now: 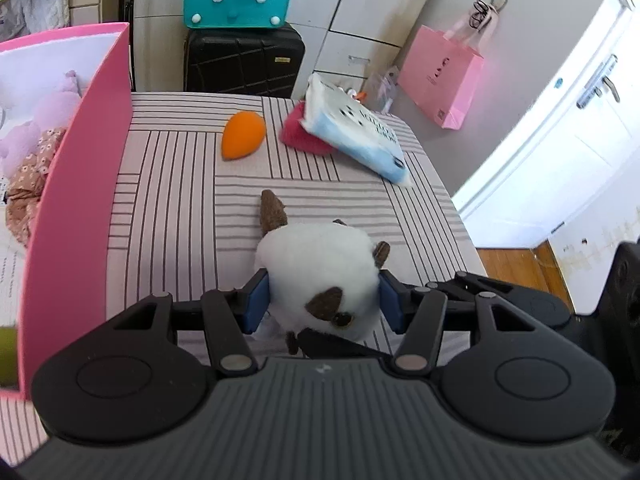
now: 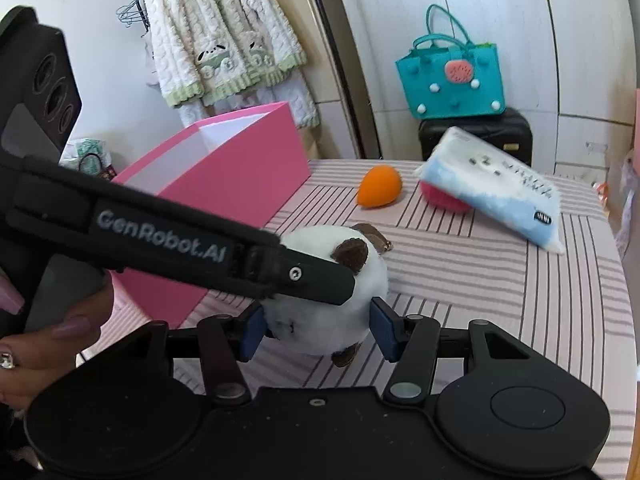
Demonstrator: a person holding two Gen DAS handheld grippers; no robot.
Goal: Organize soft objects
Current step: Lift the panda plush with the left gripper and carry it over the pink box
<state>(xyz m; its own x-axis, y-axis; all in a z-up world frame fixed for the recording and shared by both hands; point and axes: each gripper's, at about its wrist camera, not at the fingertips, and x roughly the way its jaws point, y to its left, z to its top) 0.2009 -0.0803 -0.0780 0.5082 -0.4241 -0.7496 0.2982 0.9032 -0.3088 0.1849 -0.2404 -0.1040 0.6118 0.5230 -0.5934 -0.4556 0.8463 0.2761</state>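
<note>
A small white plush toy with brown ears sits on a pink striped table, near its front edge. The left gripper has its blue pads pressed against both sides of the toy, gripping it. In the right wrist view, the right gripper also brackets the toy; its left pad looks to touch the fur, while a slim gap seems to remain at the right pad, so a firm hold is uncertain. The left gripper's black finger crosses over the toy. An open pink box stands just left of the toy. Farther back lie an orange sponge, and a tissue pack leaning on a red soft object.
</note>
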